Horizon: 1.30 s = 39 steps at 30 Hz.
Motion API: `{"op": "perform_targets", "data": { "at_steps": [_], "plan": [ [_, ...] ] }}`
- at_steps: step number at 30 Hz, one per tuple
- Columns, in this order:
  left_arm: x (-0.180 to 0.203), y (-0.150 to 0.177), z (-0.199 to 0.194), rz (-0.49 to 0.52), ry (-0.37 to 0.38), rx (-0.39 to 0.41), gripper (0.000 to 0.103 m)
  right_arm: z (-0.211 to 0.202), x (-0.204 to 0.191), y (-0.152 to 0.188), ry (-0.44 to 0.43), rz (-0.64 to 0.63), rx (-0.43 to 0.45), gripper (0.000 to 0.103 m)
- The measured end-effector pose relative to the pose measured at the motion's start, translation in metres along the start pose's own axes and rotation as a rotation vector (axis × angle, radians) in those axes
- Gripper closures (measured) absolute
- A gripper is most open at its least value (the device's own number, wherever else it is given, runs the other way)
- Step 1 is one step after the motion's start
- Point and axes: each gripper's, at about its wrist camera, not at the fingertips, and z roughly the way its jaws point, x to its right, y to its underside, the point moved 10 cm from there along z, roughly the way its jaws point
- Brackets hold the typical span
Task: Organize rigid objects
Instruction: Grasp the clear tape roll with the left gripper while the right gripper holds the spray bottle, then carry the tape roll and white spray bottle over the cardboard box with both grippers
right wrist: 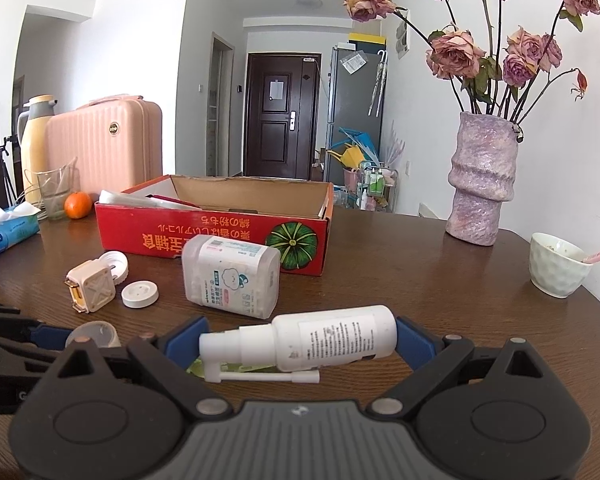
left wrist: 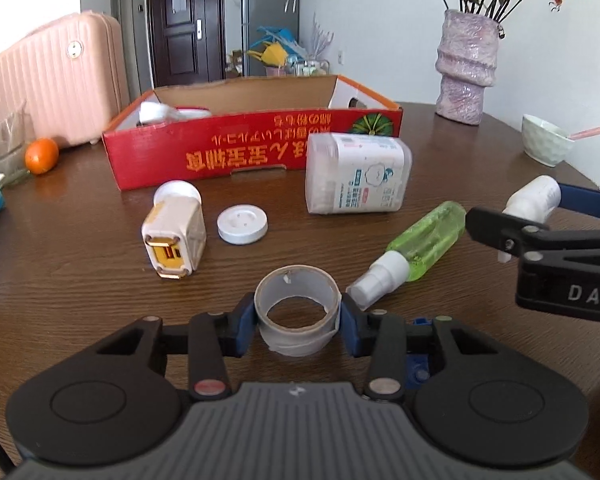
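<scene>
A roll of pale tape (left wrist: 296,338) stands on the brown table (left wrist: 80,280), and my left gripper (left wrist: 298,320) is shut on it, a blue pad on each side. My right gripper (right wrist: 300,340) is shut on a white spray bottle (right wrist: 332,336) that lies crosswise between its blue pads; it also shows at the right of the left wrist view (left wrist: 534,196). A green spray bottle (left wrist: 428,240) lies beside the tape. Ahead lie a cream plug adaptor (left wrist: 176,236), a white round disc (left wrist: 242,224) and a clear swab container (left wrist: 360,176). Behind them stands the open red cardboard box (left wrist: 252,152).
A purple vase (right wrist: 480,184) of dried roses and a pale bowl (right wrist: 554,264) stand at the right. An orange (right wrist: 77,205), a glass (right wrist: 56,192) and a tissue box (right wrist: 8,232) sit at the left, before a pink suitcase (right wrist: 104,144).
</scene>
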Motion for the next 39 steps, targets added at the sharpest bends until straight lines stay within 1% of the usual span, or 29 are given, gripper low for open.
{"op": "perform_targets", "data": {
  "at_steps": [7,19,31,39],
  "plan": [
    [0.0,-0.009,-0.017,0.011,-0.005,0.068,0.06,-0.002,-0.004,-0.001,0.005,0.015,0.008,0.005],
    [-0.011,-0.025,-0.041,-0.022,-0.008,0.16,0.06,-0.007,-0.022,-0.004,-0.003,0.034,0.018,0.005],
    [-0.031,-0.043,-0.061,-0.053,-0.025,0.215,0.06,-0.01,-0.036,-0.02,-0.003,0.069,0.046,0.005],
    [-0.045,-0.059,-0.064,-0.062,-0.044,0.237,0.06,-0.006,-0.043,-0.037,-0.003,0.065,0.064,0.005]
  ]
}}
